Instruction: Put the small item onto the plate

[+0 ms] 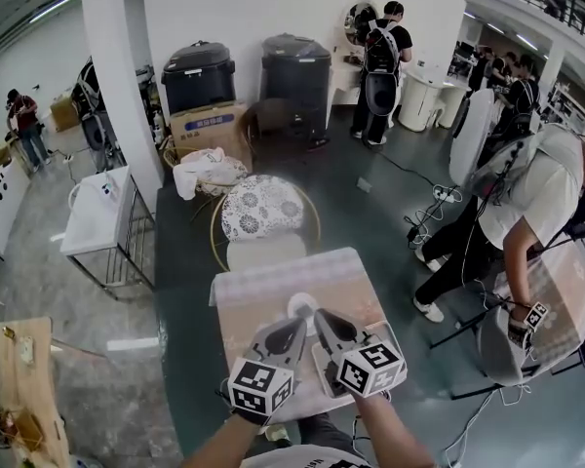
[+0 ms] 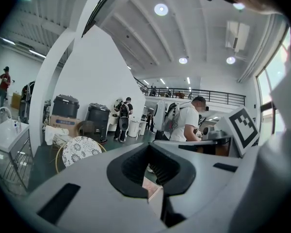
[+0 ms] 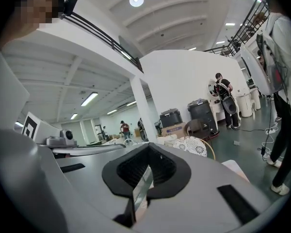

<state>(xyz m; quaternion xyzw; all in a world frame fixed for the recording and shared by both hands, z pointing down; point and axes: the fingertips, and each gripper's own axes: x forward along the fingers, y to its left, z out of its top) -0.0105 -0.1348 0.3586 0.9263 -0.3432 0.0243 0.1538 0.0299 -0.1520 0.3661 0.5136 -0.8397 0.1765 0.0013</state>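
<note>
Black ribbed pads of the left gripper are pressing together, clenched on nothing. A sliver of pink cloth is showing past the tips. The jaws of the right gripper are likewise meeting, with nothing between them. Both grippers are pointing near level, side by side, hanging over the near edge of the table.

Task's things:
- The plate: a white round rim is peeking out at 12 o'clock of the gripper tips, mid-table. The rest is lying behind the jaws, so I am judging it to be the plate.
- The item: it is showing in no view. It may be sitting on the plate behind the grippers or lying elsewhere out of sight, and I cannot tell which.

Step in hand, as a judgement: raised, empty grippers are fitting either a pause ahead of a pick or a pull-back with the item already lying on the plate. In both cases, doing it well is meaning keeping both grippers clear above the cloth, not nudging the plate, and leaving the head view a clean line to it.

Counts:
- grippers, two
- marker cubes, two
- table, one
- plate, one, seen in part
- item, none seen
- chair, one, at 12 o'clock of the table
- bins, two, beyond the chair
- box, one
- nearest person, one, at 3 o'clock
</note>
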